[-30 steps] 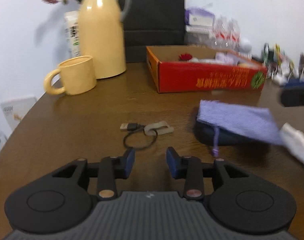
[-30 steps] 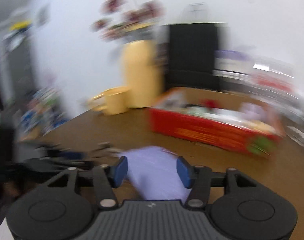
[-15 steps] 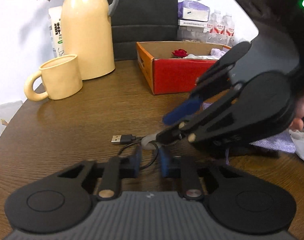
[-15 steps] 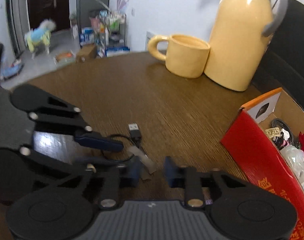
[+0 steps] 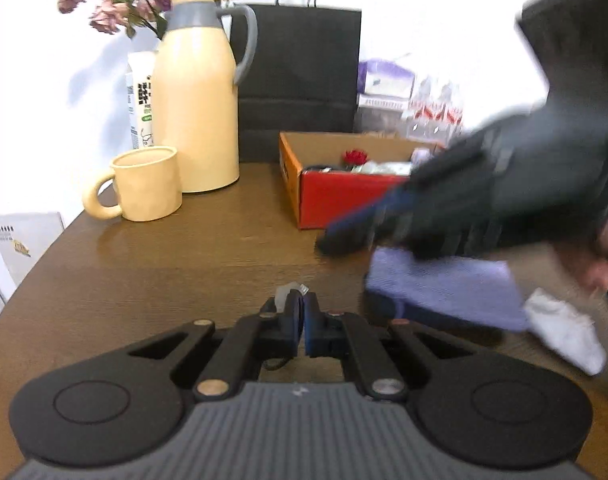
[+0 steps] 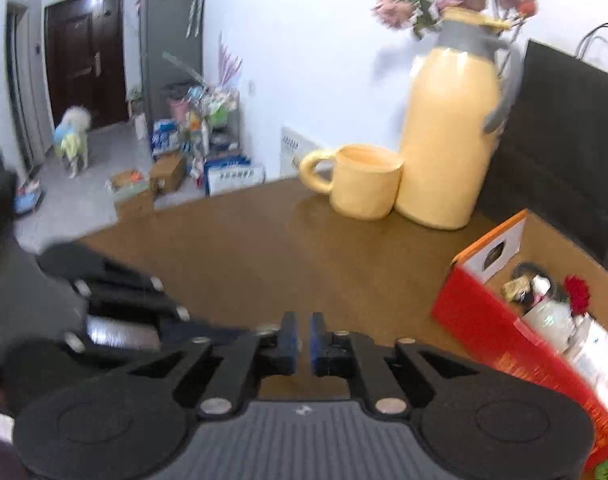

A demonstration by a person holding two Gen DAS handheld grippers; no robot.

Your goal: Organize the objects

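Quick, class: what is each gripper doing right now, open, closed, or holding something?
Left gripper: closed on the USB cable, whose pale tie pokes out between the fingers.
Right gripper: nearly closed, nothing visible between its fingers.

The left tongs (image 5: 303,322), open a second ago above the cable (image 5: 289,291) on the tabletop (image 5: 207,256), have closed; the cable's pale end now pokes up between their tips, off the spot where it lay coiled. The right tongs (image 6: 299,336), open half a second ago beside the cable, have also closed and pulled away from it, now blurred above the purple cloth (image 5: 444,284).
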